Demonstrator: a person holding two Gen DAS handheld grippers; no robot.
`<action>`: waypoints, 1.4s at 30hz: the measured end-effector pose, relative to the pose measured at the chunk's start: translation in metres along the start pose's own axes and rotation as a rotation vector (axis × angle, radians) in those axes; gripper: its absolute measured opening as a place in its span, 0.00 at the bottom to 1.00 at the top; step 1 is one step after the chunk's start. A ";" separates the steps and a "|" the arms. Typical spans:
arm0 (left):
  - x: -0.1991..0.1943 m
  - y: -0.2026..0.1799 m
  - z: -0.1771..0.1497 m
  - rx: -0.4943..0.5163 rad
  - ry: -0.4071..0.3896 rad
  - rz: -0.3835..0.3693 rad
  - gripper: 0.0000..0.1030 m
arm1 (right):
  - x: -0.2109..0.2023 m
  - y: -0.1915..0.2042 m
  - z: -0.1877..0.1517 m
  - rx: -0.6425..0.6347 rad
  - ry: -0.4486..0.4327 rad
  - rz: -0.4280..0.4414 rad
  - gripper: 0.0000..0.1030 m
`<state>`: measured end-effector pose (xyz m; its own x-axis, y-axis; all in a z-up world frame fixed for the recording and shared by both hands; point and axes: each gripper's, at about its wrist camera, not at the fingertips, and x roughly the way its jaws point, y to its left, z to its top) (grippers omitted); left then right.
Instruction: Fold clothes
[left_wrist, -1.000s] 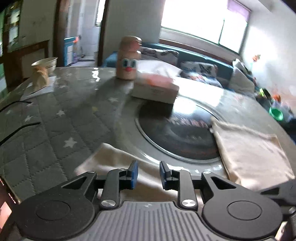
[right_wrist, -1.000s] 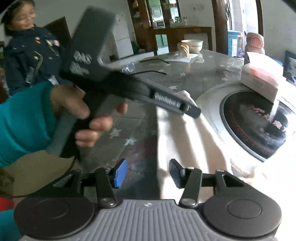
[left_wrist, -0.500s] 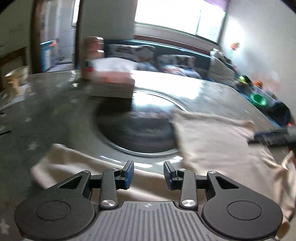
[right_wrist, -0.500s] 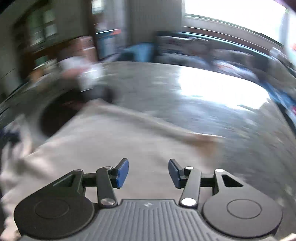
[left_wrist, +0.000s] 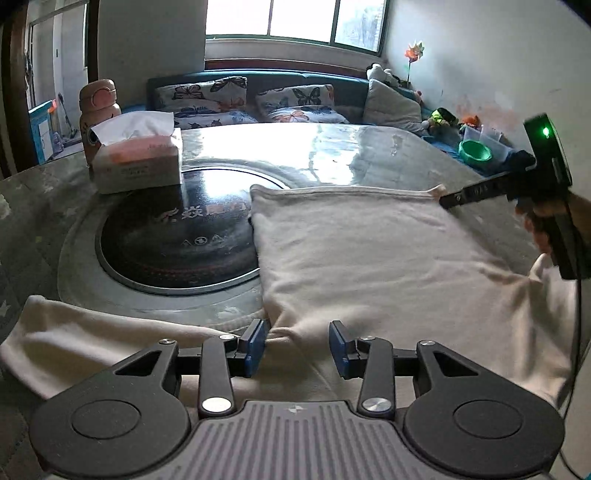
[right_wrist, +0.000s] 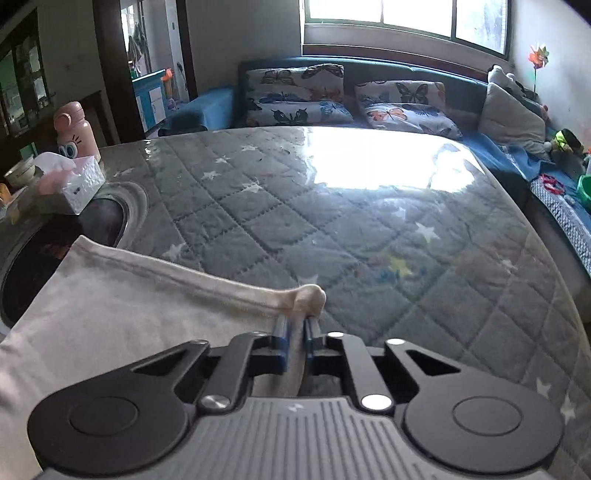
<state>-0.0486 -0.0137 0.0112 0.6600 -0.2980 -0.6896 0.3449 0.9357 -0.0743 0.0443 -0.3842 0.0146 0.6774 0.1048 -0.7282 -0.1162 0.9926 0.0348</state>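
Note:
A cream garment (left_wrist: 362, 258) lies spread on the table, its body reaching away from me and a sleeve (left_wrist: 92, 332) trailing to the left. My left gripper (left_wrist: 297, 345) is open, its blue pads either side of the garment's near edge. My right gripper (right_wrist: 295, 334) is shut on the garment's far hem corner (right_wrist: 308, 295). In the left wrist view the right gripper (left_wrist: 448, 201) shows at the far right corner of the cloth. The garment fills the lower left of the right wrist view (right_wrist: 110, 314).
A round black hotplate (left_wrist: 177, 240) is set in the table's middle; the garment's left edge lies on it. A tissue box (left_wrist: 138, 158) and a pink bottle (left_wrist: 98, 110) stand behind it. A quilted grey star cover (right_wrist: 351, 229) tops the table. A sofa with butterfly pillows (left_wrist: 258, 99) stands beyond.
Both grippers swung right toward the garment's body. My right gripper closed on the far hem corner. My left gripper opened wider at the near edge.

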 end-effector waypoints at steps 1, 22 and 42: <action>0.002 0.001 0.000 0.003 0.002 0.007 0.39 | 0.004 0.003 0.003 -0.014 -0.003 -0.008 0.06; -0.005 0.001 0.003 -0.012 -0.020 0.052 0.47 | -0.080 0.031 -0.030 -0.254 -0.027 0.160 0.18; -0.007 -0.098 0.001 0.134 -0.004 -0.155 0.57 | -0.169 -0.043 -0.145 -0.029 -0.064 -0.096 0.40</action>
<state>-0.0860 -0.1038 0.0241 0.5946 -0.4375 -0.6746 0.5283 0.8450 -0.0823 -0.1707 -0.4535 0.0364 0.7315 0.0144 -0.6817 -0.0691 0.9962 -0.0532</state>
